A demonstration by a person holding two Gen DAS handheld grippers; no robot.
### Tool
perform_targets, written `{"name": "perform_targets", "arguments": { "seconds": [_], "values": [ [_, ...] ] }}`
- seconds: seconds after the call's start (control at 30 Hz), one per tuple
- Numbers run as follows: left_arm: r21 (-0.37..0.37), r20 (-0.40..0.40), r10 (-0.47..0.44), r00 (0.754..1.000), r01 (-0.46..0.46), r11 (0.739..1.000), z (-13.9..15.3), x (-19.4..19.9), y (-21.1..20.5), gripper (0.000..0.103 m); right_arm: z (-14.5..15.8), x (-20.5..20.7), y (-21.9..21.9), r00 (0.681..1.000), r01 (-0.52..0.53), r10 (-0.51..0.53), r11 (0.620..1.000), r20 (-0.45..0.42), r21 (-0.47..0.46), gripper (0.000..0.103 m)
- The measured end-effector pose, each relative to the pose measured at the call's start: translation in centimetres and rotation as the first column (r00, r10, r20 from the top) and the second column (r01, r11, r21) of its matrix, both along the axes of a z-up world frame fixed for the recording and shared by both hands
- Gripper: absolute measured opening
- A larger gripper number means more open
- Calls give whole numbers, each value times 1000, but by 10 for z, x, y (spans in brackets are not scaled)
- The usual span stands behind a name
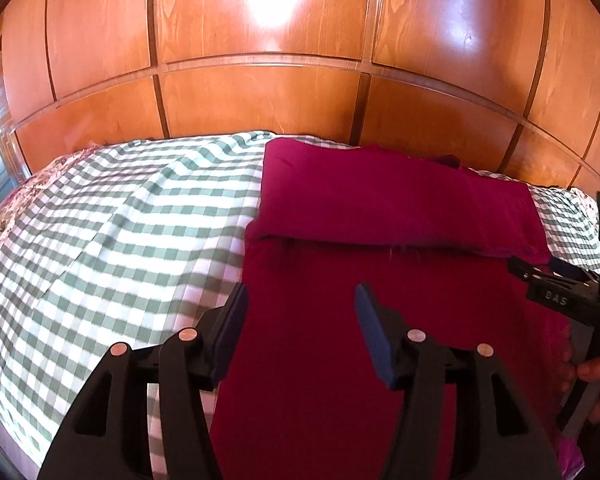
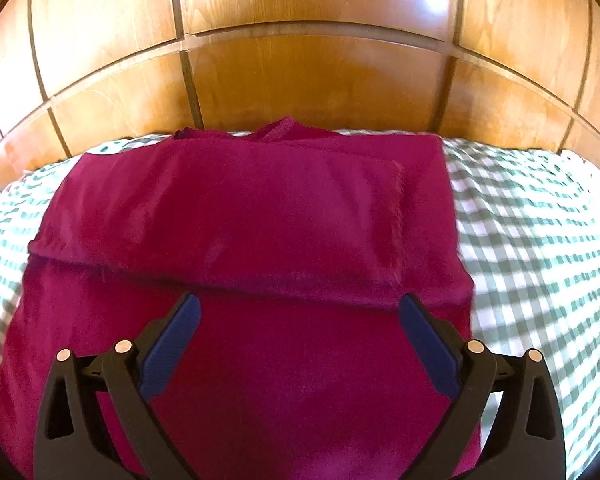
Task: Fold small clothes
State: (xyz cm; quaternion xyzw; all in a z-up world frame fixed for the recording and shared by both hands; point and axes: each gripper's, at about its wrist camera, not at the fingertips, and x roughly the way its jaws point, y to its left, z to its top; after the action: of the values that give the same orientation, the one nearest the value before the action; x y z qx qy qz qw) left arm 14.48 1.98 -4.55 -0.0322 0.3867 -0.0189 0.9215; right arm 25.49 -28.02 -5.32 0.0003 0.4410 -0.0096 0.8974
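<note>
Your left wrist camera sits just behind the left gripper, angled down over the near left edge of the magenta garment, close above it, facing the wooden panelled wall. Your right wrist camera sits behind the right gripper, angled down, centred over the same garment, close. Both views share the garment's folded flap, the checked bedcover and the wall. Your right gripper's body shows at the left view's right edge.
</note>
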Motion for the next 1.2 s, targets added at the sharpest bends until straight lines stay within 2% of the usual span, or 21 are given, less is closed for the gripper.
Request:
{"name": "perform_targets", "arguments": {
  "seconds": [0.33,0.5,0.67,0.87,0.97,1.03,1.1,1.13,1.2],
  "values": [
    [-9,-33,1,999,-1,1000,-13,-26,9,58,-11,-53,-28,995,30,-32,999,-92,-22,98],
    [3,-62,3,998,-3,1000,-24,-36,22,58,-10,-86,-48,993,41,-45,998,-107,-39,98],
    [-1,-110,3,994,-3,1000,-37,-56,45,58,-10,-119,-72,988,81,-82,997,-133,-14,98],
    [-69,-168,-91,982,80,994,-47,-88,60,56,-13,-163,-85,982,87,-71,993,-178,79,98],
    [-112,-197,-163,967,143,983,-51,-106,61,50,-12,-186,-85,978,72,-43,988,-206,137,98],
    [-120,-209,-206,956,184,976,-53,-117,57,42,-11,-202,-83,973,54,-14,985,-228,167,94],
    [-106,-212,-238,948,220,970,-52,-126,51,36,-9,-213,-80,969,39,8,982,-248,183,82],
    [-101,-213,-250,944,234,967,-51,-127,50,28,-9,-217,-79,967,31,18,982,-256,186,78],
    [-87,-217,-275,937,262,961,-51,-130,45,20,-8,-222,-78,959,0,55,981,-278,193,61]
  ]
}}
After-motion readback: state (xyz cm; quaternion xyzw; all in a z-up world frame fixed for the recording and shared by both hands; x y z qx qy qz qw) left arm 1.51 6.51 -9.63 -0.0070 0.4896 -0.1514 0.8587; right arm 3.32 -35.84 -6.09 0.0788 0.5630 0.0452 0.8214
